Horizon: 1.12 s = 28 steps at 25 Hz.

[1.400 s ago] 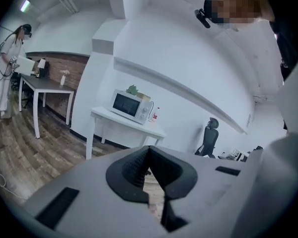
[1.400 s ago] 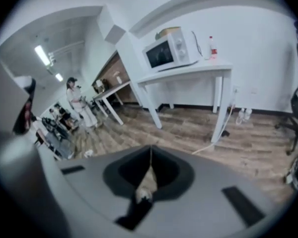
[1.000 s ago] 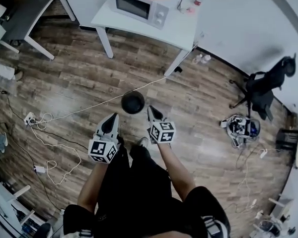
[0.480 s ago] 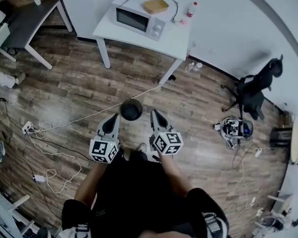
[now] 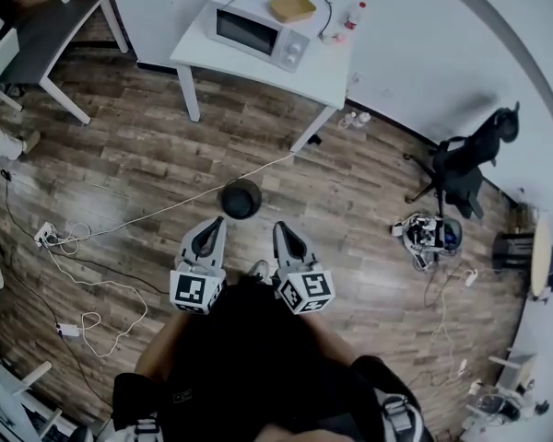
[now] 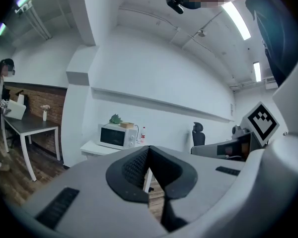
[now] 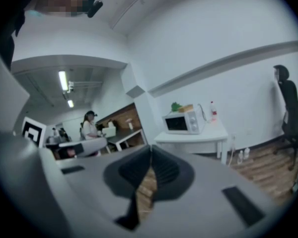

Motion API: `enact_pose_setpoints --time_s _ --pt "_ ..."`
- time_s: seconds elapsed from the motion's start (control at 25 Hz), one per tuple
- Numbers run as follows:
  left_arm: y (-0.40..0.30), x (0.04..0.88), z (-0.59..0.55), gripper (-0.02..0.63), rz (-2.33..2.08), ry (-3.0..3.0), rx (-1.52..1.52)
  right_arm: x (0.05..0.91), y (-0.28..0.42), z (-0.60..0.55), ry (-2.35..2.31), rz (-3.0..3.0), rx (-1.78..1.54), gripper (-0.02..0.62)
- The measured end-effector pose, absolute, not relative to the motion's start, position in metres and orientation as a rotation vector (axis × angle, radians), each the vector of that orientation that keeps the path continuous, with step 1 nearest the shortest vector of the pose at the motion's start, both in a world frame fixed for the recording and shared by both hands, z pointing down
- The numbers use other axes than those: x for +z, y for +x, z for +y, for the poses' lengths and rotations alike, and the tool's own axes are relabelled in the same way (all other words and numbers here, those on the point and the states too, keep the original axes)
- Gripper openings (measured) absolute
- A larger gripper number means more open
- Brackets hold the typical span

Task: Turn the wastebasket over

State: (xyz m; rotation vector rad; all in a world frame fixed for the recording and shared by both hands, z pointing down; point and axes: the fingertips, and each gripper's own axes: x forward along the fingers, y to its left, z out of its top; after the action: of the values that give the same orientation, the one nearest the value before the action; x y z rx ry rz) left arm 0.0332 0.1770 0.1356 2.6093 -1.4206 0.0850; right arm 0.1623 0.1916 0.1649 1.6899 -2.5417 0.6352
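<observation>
Black and round, the wastebasket stands on the wooden floor, just beyond both gripper tips and touching neither. The left gripper and right gripper each have their jaws pressed together on nothing. A white cable runs past the wastebasket's far side. Farther off, a white table bears a microwave.

No legible text, labels or numbers
</observation>
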Motion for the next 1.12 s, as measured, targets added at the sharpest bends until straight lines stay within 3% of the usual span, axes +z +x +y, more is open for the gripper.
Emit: enact_pose_setpoints --time_s 1.12 --pt "0.029 0.148 0.168 0.035 -1.394 2.558 0.049 0.171 0.153 0.184 1.635 -2.550 0.576 0.032"
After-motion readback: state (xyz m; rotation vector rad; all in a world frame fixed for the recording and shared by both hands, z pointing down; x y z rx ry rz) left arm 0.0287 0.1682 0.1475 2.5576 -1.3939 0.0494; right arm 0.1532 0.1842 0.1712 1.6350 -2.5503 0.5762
